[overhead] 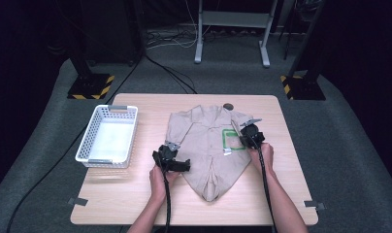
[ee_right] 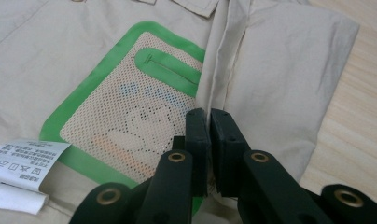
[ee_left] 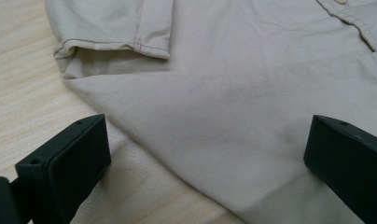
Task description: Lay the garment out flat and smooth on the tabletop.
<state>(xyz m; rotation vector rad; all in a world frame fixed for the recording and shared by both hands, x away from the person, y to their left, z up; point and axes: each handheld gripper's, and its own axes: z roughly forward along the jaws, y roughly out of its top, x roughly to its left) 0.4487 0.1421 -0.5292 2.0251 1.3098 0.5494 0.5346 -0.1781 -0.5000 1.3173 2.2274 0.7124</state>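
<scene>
From the high view, a beige shirt (overhead: 207, 145) lies spread on the wooden table (overhead: 126, 194), partly folded so that it narrows to a point toward the person. The left gripper (overhead: 185, 165) rests at the shirt's left edge, and the right gripper (overhead: 243, 130) sits at its right edge beside a green patch (overhead: 230, 140). A white basket (overhead: 108, 136) stands well apart on the table's left side. In the left gripper view, the jaws stand wide apart; the shirt (ee_left: 233, 107) lies flat between and beyond them, its diagonal edge crossing bare table (ee_left: 18, 84), and the pads touch no cloth. A folded sleeve (ee_left: 116, 28) lies at the top. In the right gripper view, the gripper (ee_right: 210, 133) has its jaws pressed together, pinching a raised fold of the shirt (ee_right: 270, 79) just right of the green mesh patch (ee_right: 135, 112). A white care label (ee_right: 25, 161) lies at lower left.
</scene>
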